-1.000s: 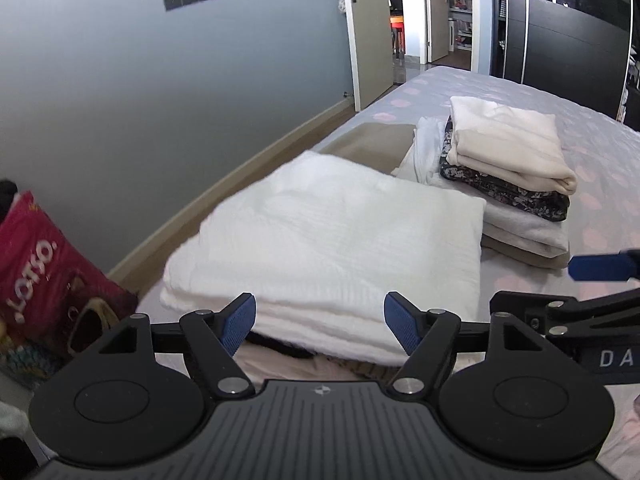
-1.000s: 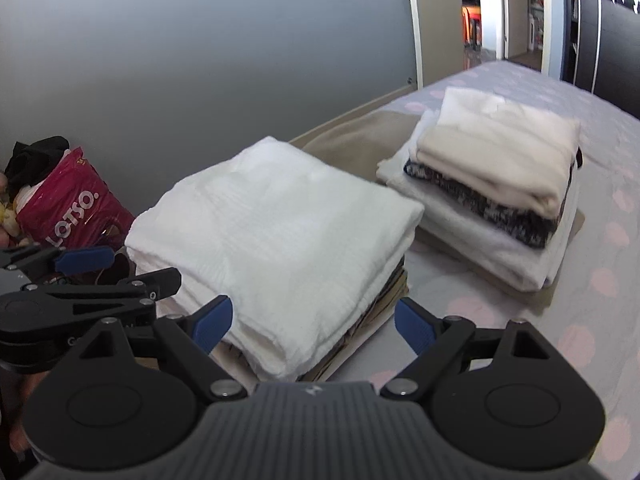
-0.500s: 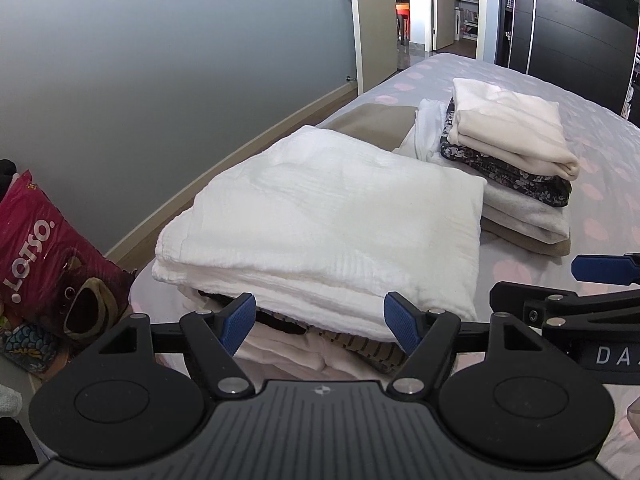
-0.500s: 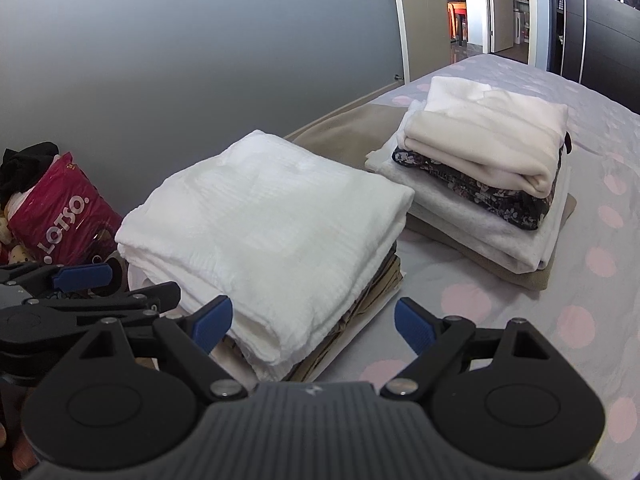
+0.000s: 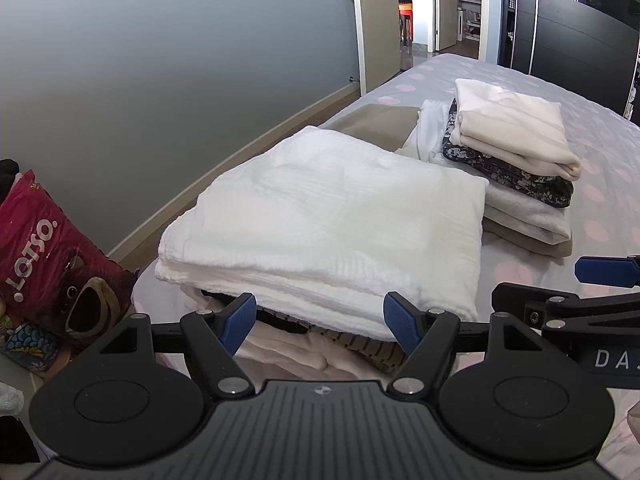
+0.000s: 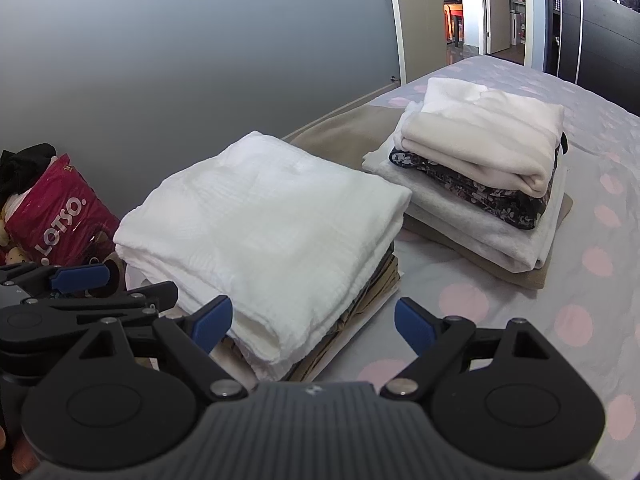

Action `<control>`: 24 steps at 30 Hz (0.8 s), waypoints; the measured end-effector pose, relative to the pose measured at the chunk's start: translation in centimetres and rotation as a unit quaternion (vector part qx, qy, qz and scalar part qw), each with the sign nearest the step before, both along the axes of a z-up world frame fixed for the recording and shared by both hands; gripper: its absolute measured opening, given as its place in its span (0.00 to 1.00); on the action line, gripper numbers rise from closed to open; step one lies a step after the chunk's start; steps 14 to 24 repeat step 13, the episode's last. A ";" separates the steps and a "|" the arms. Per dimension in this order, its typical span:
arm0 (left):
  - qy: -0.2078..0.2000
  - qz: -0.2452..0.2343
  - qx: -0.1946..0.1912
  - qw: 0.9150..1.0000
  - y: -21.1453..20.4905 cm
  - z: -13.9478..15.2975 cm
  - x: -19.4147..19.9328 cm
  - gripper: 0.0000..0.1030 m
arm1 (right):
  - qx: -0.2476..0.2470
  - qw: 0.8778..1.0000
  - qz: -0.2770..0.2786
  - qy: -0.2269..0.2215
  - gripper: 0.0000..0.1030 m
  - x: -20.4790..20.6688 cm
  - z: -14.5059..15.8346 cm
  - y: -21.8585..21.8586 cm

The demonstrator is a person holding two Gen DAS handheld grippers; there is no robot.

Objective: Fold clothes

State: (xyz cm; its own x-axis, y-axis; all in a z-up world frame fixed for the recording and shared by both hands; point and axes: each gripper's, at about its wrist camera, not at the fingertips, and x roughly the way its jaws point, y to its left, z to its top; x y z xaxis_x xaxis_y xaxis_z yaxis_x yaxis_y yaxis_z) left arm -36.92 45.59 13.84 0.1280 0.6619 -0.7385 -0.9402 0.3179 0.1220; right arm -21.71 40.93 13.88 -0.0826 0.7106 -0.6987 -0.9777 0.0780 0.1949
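A folded white textured cloth tops a near stack of folded clothes on the bed; striped and pale pieces show beneath it. Behind it to the right stands a second stack with a cream piece on top, a dark floral one below, then grey and tan layers. My left gripper is open, just in front of the near stack's front edge, nothing between its blue pads. My right gripper is open at that stack's near right corner, holding nothing. Each gripper shows at the edge of the other's view.
The bed has a grey cover with pink dots. A red "LOTSO" bag sits on the floor at left by the grey wall. An open door and a dark wardrobe stand at the back.
Both views have pulled back and risen slightly, so the near stack's lower layers and front edge now show more. The clothes have not shifted, and both grippers stay open.
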 end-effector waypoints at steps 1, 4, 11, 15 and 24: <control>0.001 0.000 0.001 1.000 0.0 0.0 0.0 0.67 | -0.001 1.000 0.000 0.001 0.87 0.0 0.0 0.0; 0.001 -0.001 0.001 1.000 0.0 0.0 0.0 0.66 | -0.002 1.000 -0.002 0.002 0.87 0.0 0.0 0.0; -0.004 -0.001 0.001 1.000 -0.4 -0.1 -0.1 0.63 | -0.004 1.000 -0.003 0.004 0.87 0.1 -0.2 0.0; -0.006 -0.001 0.001 1.000 -0.5 0.0 -0.1 0.63 | -0.004 1.000 -0.004 0.004 0.87 0.2 -0.1 -0.1; -0.006 -0.001 0.001 1.000 -0.5 0.0 -0.1 0.63 | -0.004 1.000 -0.004 0.004 0.87 0.2 -0.1 -0.1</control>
